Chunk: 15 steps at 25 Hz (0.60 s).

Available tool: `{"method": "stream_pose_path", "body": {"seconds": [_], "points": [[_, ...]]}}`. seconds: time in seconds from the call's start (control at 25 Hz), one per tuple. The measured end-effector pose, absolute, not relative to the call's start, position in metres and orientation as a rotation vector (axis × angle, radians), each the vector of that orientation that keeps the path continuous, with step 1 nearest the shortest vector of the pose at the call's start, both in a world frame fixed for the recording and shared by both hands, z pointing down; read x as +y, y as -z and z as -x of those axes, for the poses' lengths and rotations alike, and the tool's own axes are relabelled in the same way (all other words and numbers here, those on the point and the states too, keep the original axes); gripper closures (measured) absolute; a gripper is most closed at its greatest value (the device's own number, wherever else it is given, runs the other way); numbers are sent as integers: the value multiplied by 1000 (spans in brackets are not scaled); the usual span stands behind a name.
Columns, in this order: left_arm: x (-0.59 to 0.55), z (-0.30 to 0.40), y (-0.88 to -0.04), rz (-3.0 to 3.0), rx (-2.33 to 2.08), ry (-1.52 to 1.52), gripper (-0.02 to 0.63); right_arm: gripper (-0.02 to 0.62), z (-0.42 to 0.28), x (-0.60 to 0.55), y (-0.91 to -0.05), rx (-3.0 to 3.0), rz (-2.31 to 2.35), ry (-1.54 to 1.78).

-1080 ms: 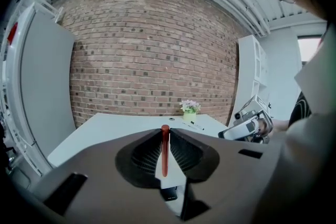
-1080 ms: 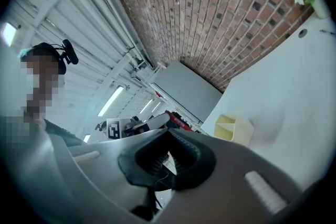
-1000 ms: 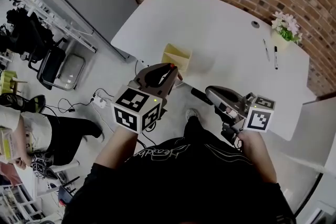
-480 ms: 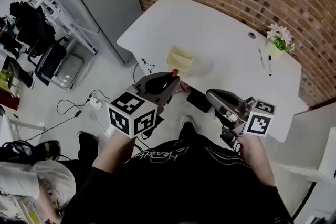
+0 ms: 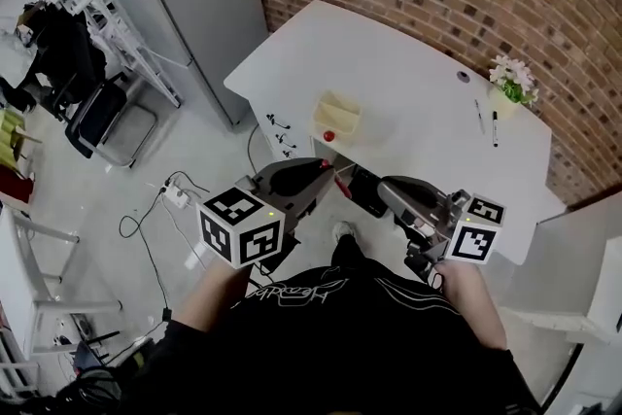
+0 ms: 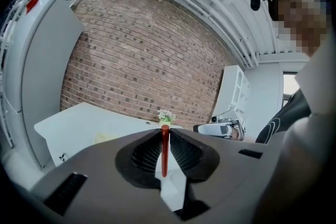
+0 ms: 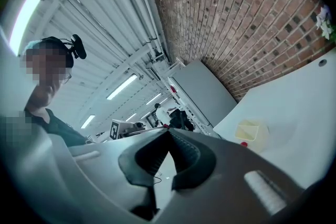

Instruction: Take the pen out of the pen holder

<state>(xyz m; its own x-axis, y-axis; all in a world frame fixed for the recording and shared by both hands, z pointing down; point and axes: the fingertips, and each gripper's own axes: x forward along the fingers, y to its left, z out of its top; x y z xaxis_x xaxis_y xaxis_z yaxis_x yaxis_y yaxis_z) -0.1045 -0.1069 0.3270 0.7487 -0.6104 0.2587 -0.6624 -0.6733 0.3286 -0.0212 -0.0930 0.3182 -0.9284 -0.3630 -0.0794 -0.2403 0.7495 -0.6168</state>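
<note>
— off the bench's (image 5: 408,63) near edge, what has changed in the last second?
— both claws have drawn back from it. the left claw (image 5: 330,172) had its tip right by the pen holder (image 5: 336,114); now a clear gap lies between them. the red pen (image 6: 165,150) is out of the holder, clamped in that claw.
— which way does the pen lie?
— crosswise to the claw. in the left gripper view its long axis runs straight up and down between the ribbed black pads (image 6: 145,155), rounded end up at the tips.
— and the holder?
— a pale yellow, open-topped box at the near edge, toward the left corner, with a small round red bit (image 5: 328,136) just beside it. the bench top is smooth and white.
— right claw (image 7: 168,131)?
— clenched, nothing in it.
</note>
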Motion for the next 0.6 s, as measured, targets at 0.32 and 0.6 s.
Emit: {"method": "stream_pose_path", "body": {"seconds": [0.32, 0.6], "points": [[-87, 108, -325, -2516, -925, -112, 551, 592, 30, -78, -323, 2765, 470, 962], [-79, 105, -332, -2507, -903, -97, 551, 592, 28, -73, -339, 2746, 476, 1015]]}}
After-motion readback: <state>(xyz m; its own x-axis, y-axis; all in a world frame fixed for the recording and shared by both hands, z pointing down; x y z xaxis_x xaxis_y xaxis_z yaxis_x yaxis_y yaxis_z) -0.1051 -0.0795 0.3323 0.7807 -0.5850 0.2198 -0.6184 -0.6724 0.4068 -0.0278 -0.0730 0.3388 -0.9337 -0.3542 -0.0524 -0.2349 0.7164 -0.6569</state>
